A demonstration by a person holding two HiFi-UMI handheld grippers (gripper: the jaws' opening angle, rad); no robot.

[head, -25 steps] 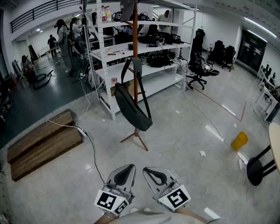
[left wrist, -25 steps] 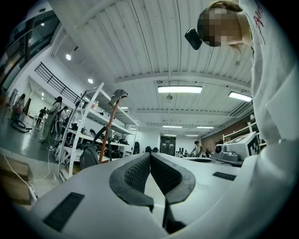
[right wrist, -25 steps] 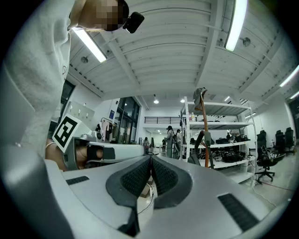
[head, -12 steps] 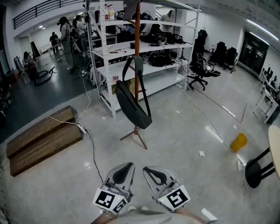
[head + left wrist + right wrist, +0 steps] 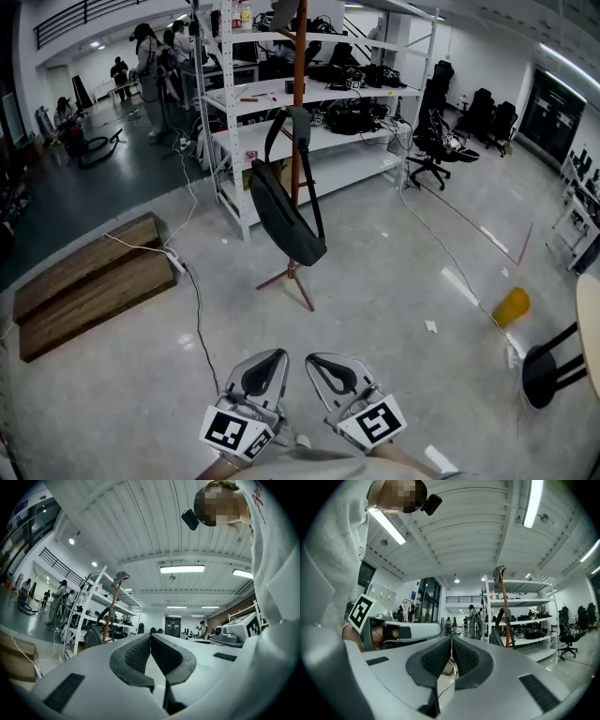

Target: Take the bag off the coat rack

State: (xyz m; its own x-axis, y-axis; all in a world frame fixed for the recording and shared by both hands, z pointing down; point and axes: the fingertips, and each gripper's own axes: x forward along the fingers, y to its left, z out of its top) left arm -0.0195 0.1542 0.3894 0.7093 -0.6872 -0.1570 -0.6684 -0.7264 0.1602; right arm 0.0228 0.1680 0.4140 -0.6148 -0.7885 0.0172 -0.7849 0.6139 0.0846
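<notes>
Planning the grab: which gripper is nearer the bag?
Left, barely: the left gripper is almost straight short of the bag, the right gripper offset to its right; both far off.

Facing a coat rack (image 5: 299,112), with a dark bag (image 5: 281,220) hanging by its strap against the red pole. Holding the left tongs (image 5: 279,356) and right tongs (image 5: 313,359) side by side, low in front of the coat rack and well apart from it, jaws pressing together on nothing. Seeing white shelving (image 5: 234,122) standing just behind the coat rack, wooden steps (image 5: 84,291) lying left of it, a cable (image 5: 192,300) trailing between, and a yellow bin (image 5: 512,305) lying well right.
</notes>
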